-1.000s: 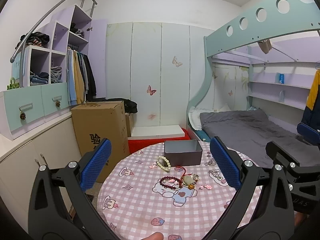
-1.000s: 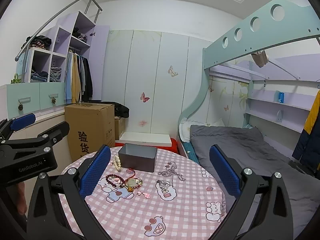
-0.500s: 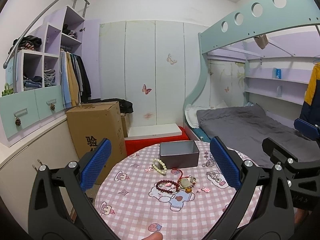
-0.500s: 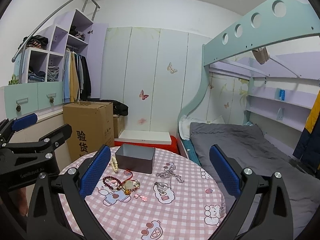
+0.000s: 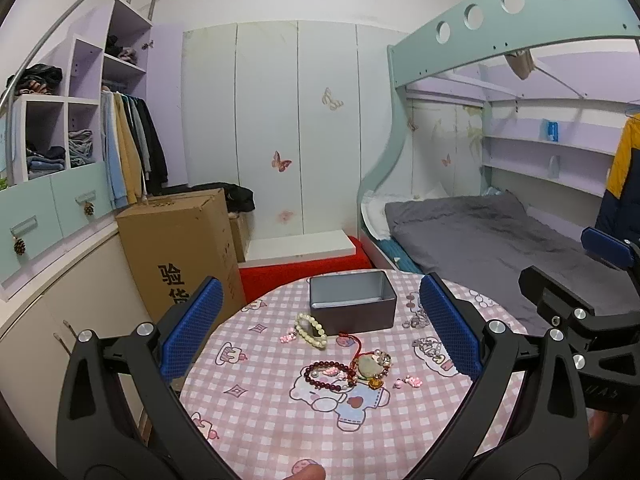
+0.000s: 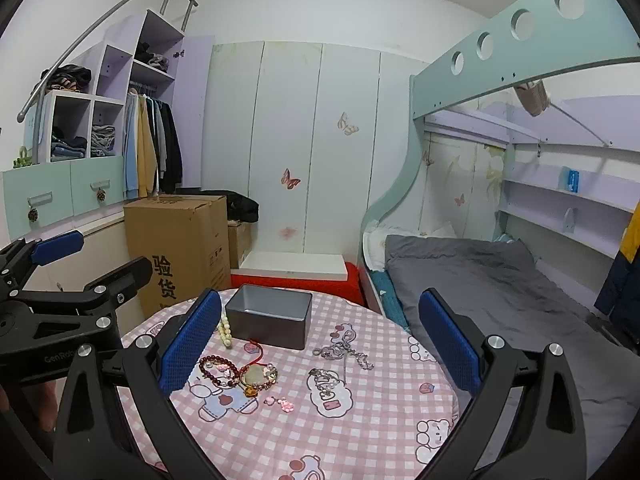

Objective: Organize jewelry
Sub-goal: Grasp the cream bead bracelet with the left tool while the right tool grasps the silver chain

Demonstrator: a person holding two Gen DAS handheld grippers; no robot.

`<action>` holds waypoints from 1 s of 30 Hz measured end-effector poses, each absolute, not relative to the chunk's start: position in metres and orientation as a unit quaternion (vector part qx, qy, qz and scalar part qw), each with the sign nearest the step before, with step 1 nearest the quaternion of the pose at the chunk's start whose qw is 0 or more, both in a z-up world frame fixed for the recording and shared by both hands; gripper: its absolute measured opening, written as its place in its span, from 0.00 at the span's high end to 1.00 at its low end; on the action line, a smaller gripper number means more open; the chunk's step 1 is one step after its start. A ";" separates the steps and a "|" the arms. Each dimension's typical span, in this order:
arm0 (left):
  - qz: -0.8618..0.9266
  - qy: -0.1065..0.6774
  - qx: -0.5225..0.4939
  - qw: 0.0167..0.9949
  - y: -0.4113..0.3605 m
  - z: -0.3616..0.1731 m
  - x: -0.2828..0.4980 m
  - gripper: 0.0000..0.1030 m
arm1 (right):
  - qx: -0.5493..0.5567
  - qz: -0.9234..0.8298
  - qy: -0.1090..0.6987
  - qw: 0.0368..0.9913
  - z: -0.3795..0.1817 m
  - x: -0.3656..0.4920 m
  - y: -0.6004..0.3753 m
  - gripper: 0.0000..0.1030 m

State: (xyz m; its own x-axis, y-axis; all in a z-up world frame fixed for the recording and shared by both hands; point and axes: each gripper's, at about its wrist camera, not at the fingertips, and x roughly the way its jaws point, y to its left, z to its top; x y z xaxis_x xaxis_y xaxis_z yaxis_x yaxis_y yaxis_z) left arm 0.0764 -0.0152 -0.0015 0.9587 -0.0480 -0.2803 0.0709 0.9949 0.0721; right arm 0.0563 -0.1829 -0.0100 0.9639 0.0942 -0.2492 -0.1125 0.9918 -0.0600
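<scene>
Closing in on the table, both my grippers spread wide and empty
Jewelry pile (image 5: 352, 368) now sits between my left gripper (image 5: 320, 328) jaws, grey tin (image 5: 352, 300) just beyond; right gripper (image 6: 320, 332) has followed, nothing boxed yet

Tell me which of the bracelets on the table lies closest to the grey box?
The cream bead bracelet, lying right beside the grey box's front left corner. The dark red bead bracelet lies farther off, on the cartoon print.

box (image 5: 352, 306) at table's (image 5: 256, 412) far edge, bead bracelet (image 5: 310, 330) left of it, bracelets (image 5: 348, 372) in front
</scene>
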 end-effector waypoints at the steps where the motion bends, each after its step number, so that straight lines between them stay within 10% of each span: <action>1: -0.030 0.143 0.042 0.988 -0.014 -0.002 0.079 0.06 | -0.038 0.053 0.126 0.990 -0.010 0.058 -0.184 0.08; 30: -0.059 0.383 0.033 0.921 0.006 -0.131 0.242 0.06 | -0.026 0.063 0.294 0.953 -0.099 0.177 -0.214 0.11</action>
